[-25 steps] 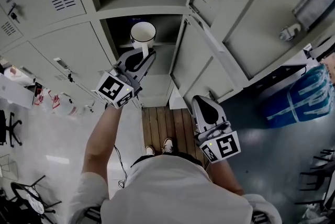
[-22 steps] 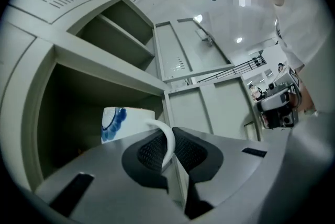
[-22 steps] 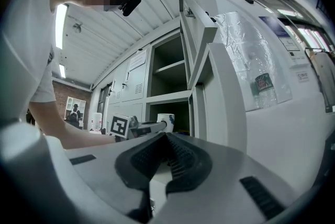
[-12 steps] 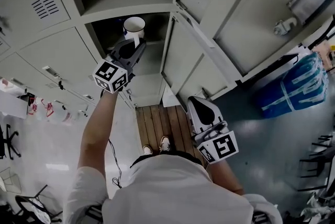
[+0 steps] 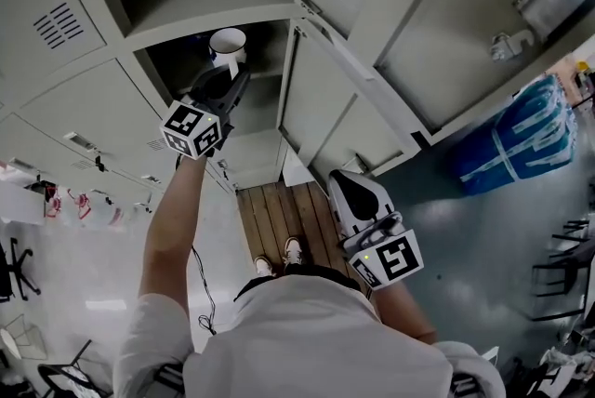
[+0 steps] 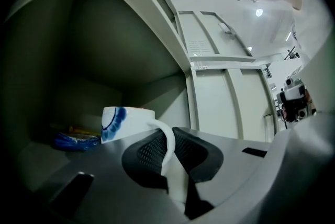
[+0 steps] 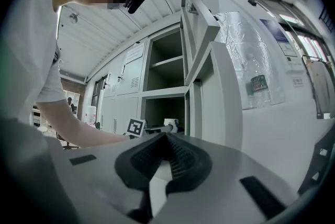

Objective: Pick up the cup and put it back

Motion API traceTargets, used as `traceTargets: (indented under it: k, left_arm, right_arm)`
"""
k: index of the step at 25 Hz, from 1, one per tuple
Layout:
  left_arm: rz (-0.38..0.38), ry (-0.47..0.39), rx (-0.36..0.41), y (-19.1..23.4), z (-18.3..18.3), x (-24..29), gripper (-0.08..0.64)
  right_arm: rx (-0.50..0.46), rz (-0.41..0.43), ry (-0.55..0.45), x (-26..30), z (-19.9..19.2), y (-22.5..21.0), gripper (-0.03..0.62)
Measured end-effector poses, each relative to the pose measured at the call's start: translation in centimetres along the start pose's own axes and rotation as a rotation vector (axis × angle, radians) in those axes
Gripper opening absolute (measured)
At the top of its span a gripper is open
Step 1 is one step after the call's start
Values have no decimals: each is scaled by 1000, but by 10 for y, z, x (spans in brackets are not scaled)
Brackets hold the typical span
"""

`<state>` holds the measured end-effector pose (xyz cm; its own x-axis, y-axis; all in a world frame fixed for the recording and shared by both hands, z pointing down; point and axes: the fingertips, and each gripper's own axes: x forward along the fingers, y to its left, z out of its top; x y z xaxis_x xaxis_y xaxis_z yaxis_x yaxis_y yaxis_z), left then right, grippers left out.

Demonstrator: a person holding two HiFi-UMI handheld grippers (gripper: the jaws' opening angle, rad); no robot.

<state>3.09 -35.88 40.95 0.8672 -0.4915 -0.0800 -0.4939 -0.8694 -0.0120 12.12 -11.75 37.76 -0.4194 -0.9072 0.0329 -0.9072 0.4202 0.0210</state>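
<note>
Cup (image 6: pixel 125 122), blue-marked, handle in left tongs (image 6: pixel 168 135)

no word, number or brand can be read anywhere. black-and-white square code markers are carried on the cubes of the left gripper (image 5: pixel 226 73) and the right gripper (image 5: pixel 341 179) — patterns, not letters. a small label (image 6: pixel 197 54) on a locker (image 6: pixel 225 108) and printed notices (image 7: pixel 287 42) far right in the right gripper view are seen — their print is too small to be made out.
</note>
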Motion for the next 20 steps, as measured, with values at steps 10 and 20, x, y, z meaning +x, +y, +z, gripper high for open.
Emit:
traceTargets:
  k: [10,20]
  left_arm:
    - [17,29,-21,13,-5,8,52]
    - [87,58,41,18,-7,-2,63]
  right_arm:
    - [8,-10,11,6,-4,-1,17]
    - [19,-4,-1,11,-4,5,17]
